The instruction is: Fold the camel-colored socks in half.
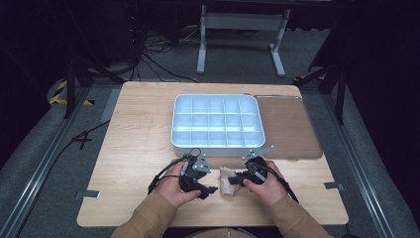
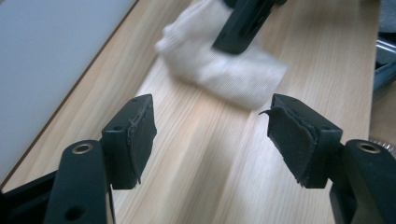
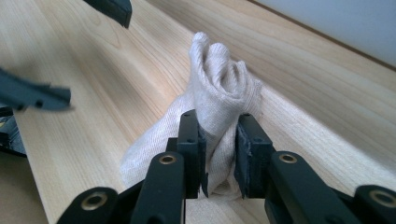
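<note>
A bunched beige sock (image 1: 227, 179) lies on the wooden table near its front edge. In the right gripper view the sock (image 3: 219, 98) stands up in folds, pinched between the two black jaws of my right gripper (image 3: 219, 154), which is shut on it. My right gripper (image 1: 236, 179) reaches the sock from the right. My left gripper (image 1: 212, 190) sits just left of the sock. In the left gripper view its jaws stand wide apart, my left gripper (image 2: 210, 140) is open and the sock (image 2: 219, 63) lies a little ahead of it, apart.
A white tray (image 1: 218, 143) with several bare compartments stands just beyond the grippers, mid-table. A brown mat (image 1: 292, 126) lies to the tray's right. Bare wood stretches to the left (image 1: 133, 144). A metal frame (image 1: 242, 22) and cables are on the floor beyond.
</note>
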### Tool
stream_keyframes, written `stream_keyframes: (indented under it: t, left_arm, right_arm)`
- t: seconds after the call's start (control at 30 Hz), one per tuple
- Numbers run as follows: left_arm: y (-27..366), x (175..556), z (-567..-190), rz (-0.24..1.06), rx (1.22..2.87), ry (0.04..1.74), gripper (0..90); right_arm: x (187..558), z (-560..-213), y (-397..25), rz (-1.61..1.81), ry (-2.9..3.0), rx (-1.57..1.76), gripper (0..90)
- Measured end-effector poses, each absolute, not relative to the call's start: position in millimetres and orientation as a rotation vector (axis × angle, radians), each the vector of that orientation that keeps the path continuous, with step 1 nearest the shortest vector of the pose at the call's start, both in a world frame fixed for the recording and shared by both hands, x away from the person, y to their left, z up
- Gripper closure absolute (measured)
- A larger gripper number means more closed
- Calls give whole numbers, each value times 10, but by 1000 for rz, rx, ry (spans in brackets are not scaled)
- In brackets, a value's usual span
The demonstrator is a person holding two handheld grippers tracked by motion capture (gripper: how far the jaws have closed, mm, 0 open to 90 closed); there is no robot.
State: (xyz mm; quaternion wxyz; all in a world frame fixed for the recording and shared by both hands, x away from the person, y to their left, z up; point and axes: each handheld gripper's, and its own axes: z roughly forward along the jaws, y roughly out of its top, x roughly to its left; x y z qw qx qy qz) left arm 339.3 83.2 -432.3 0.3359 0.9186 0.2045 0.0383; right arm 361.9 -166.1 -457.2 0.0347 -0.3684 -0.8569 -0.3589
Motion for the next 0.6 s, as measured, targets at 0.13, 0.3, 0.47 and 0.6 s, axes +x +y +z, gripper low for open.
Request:
stream_keyframes:
  t: [0.13,0.3,0.47,0.6]
  left_arm:
    - [936,3392,-4303,103,2383,575,327]
    - [1044,3385,-4278,108,2380,605,327]
    - [1148,3381,-4246,129,2374,640,325]
    - [1252,3385,-4224,140,2372,661,325]
  right_arm:
    - [3609,-4517,-1667,-1108,-2637,-1122,747]
    - [3614,-4453,-1692,-1137,-2632,-1125,747]
    - [3616,-4358,-1718,-1162,-2625,-1118,746]
    - [3641,-4271,-1747,-1189,-2613,-1119,746]
